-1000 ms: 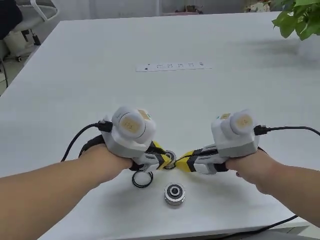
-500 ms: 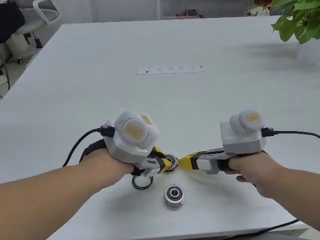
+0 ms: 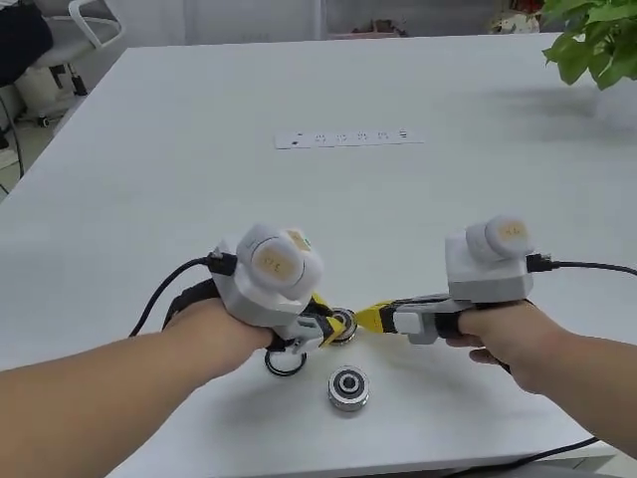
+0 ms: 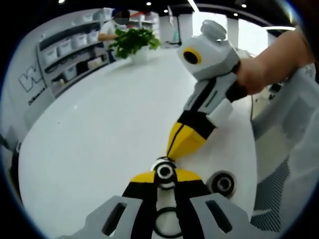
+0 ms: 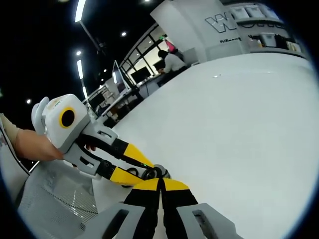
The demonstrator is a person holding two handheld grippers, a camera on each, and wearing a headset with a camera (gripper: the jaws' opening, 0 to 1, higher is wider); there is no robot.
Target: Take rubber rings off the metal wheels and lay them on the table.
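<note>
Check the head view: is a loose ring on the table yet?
Yes, one black ring lies flat on the table, left of the free wheel.

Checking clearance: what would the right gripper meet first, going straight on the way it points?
Likely the small round silver metal wheel clamped in the left gripper, just ahead of the right gripper.

Rt gripper view: wall sign showed large dark letters "WO"; the rest was cut off. Lt gripper view: wall lettering read "W" only; the smaller line below was illegible. Head view: yellowish sticker on left gripper cap and second sticker on right gripper cap carried print too small to read. Power strip markings were illegible.
</note>
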